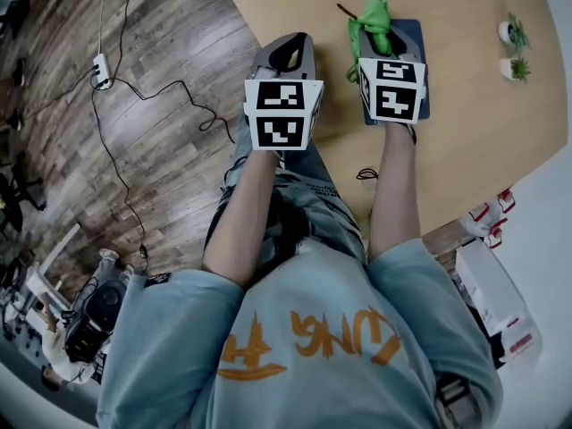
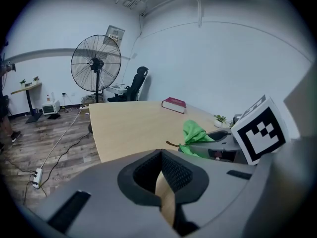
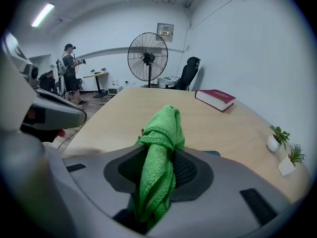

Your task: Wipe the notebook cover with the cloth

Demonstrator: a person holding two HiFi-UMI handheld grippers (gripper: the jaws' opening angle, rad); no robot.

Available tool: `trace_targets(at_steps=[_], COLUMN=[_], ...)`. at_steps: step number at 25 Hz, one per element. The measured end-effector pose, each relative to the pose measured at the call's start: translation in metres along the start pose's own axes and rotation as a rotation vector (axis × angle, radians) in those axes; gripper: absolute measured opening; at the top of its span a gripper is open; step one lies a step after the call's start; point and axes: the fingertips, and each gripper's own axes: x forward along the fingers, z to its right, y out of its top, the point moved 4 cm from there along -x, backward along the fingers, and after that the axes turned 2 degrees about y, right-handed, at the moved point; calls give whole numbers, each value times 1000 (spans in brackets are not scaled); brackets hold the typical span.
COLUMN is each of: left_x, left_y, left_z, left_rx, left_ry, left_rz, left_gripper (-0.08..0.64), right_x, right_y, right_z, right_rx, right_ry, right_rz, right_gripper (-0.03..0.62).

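A dark blue notebook (image 1: pixel 410 32) lies on the wooden table (image 1: pixel 474 123), mostly covered by my right gripper (image 1: pixel 379 36). That gripper is shut on a bright green cloth (image 1: pixel 372 14), which bunches up out of the jaws above the notebook. In the right gripper view the cloth (image 3: pixel 159 152) fills the jaws, and a sliver of the notebook (image 3: pixel 214 153) shows behind. My left gripper (image 1: pixel 295 45) hovers over the table's near edge, left of the notebook, shut on nothing. From the left gripper view (image 2: pixel 161 156) the cloth (image 2: pixel 194 132) sits to the right.
A red book (image 3: pixel 216 98) lies far across the table. Two small potted plants (image 1: pixel 511 32) (image 1: pixel 517 68) stand at the right edge. A standing fan (image 2: pixel 96 63) and office chair (image 2: pixel 138 81) are beyond. A power strip (image 1: pixel 101 70) and cables lie on the floor.
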Motion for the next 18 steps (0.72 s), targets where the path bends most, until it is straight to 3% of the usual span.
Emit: trace_targets(at_steps=[18], left_x=[-15], left_y=[-12], left_z=[16], left_rx=[27], left_ry=[-16], left_rz=[2], left_gripper=[15], right_x=[-17], right_y=[-17], right_z=[-2], right_rx=[11], right_ry=[-10], right_rz=[10], right_gripper=[121])
